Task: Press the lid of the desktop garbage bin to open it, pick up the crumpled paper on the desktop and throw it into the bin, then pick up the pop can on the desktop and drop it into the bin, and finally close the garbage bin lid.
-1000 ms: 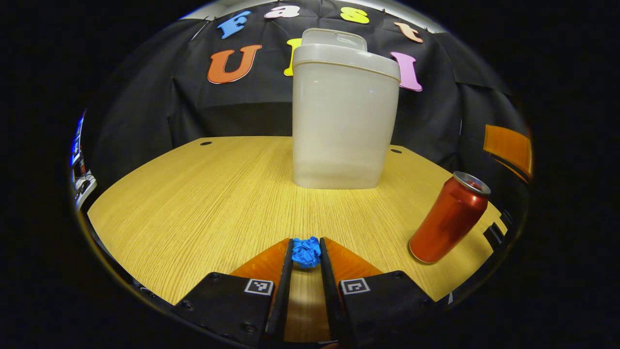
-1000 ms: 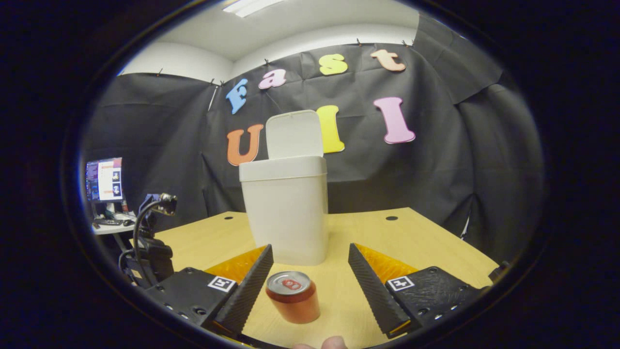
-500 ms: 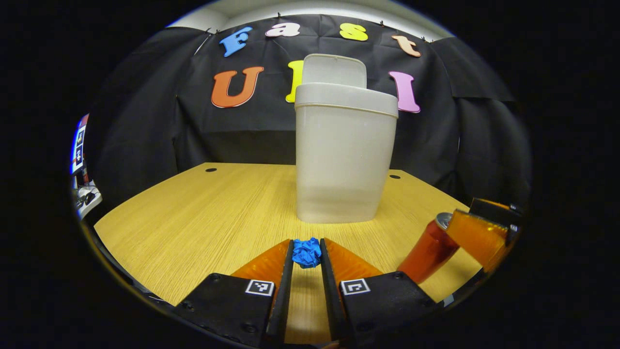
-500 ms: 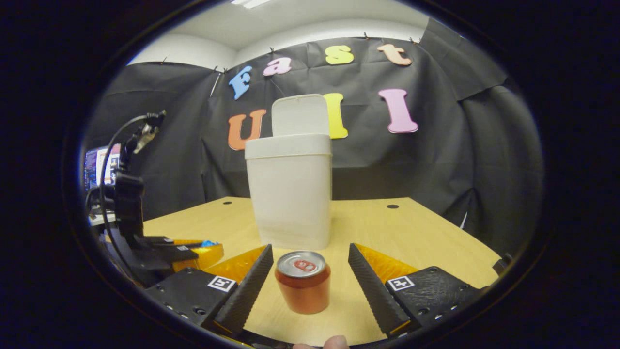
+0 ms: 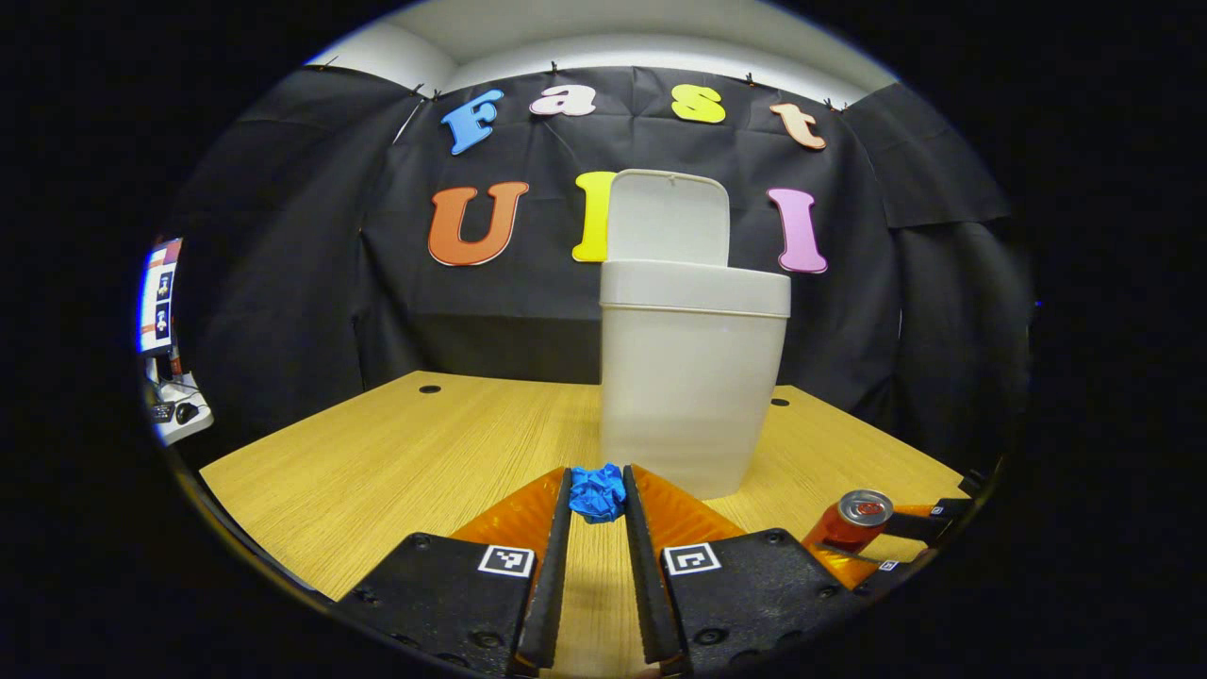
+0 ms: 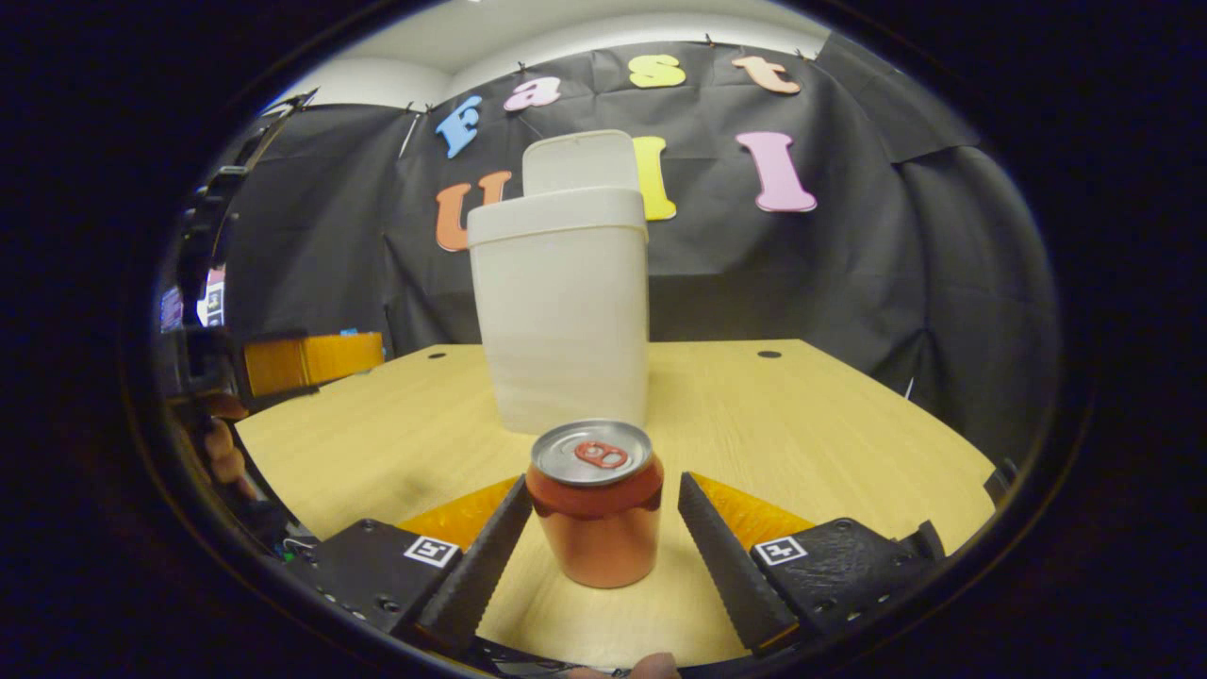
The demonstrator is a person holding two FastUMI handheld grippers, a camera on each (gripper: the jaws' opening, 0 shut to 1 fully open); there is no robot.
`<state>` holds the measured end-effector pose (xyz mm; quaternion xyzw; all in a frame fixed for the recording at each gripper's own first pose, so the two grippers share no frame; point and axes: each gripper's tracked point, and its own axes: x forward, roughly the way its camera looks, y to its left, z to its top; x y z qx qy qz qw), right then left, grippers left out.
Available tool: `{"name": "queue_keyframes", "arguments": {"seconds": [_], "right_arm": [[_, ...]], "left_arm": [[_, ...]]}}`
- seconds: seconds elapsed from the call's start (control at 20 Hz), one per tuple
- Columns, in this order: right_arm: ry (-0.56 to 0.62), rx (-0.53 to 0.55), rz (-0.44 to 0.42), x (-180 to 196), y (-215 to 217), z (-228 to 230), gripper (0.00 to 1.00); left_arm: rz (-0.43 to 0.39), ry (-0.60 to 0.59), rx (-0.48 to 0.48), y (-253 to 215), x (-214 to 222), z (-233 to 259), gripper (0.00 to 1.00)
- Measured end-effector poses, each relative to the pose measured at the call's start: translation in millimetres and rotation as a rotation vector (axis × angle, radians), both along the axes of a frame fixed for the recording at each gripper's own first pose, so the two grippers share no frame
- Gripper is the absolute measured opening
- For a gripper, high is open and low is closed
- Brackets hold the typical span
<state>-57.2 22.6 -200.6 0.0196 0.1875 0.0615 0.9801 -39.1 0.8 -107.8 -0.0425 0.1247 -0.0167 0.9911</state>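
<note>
My left gripper (image 5: 596, 486) is shut on the blue crumpled paper (image 5: 597, 493) and holds it above the table, in front of the white bin (image 5: 693, 377). The bin's lid (image 5: 669, 217) stands open and upright. In the right gripper view the red pop can (image 6: 594, 509) stands upright on the table between the fingers of my open right gripper (image 6: 603, 486), with a small gap on its right side. The bin (image 6: 566, 321) rises just behind the can. The left gripper view shows the can (image 5: 853, 519) at lower right with the right gripper's fingers (image 5: 919, 514) around it.
The wooden table (image 6: 801, 415) stretches around the bin, with two small holes near its back edge. The left gripper (image 6: 306, 358) hangs raised at the left of the right gripper view, a hand (image 6: 222, 453) below it. A monitor (image 5: 156, 297) sits beyond the table's left side.
The left gripper has risen with the paper and the bin now looks lower in its view. The right gripper has moved forward, so the can stands deeper between its fingers.
</note>
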Motion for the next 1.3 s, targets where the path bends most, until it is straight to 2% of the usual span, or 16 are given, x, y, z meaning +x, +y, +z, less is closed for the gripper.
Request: {"name": "queue_keyframes", "arguments": {"seconds": [0.4,0.55,0.6,0.65,0.85,0.9,0.95,1.3], "right_arm": [[0.138,0.023,-0.020,2,-2,-39,0.98],[0.167,0.040,-0.017,1,0,-47,0.95],[0.169,0.039,-0.017,2,0,-47,0.89],[0.171,0.034,-0.012,1,-1,-48,0.84],[0.141,0.040,-0.002,8,-5,-35,0.83],[0.126,0.039,0.001,11,-6,-30,0.83],[0.108,0.034,0.002,13,-7,-25,0.83],[0.049,0.029,0.048,32,-6,6,0.83]], "left_arm": [[-0.005,-0.120,0.008,0,14,51,0.36],[-0.016,-0.179,0.015,-2,23,76,0.35],[-0.027,-0.187,0.015,-4,27,81,0.36],[-0.037,-0.193,0.015,-7,29,85,0.36],[-0.070,-0.216,0.018,-18,49,101,0.35],[-0.077,-0.221,0.023,-20,54,106,0.31],[-0.082,-0.233,0.026,-23,60,113,0.35],[-0.101,-0.309,0.026,-35,111,163,0.35]]}}
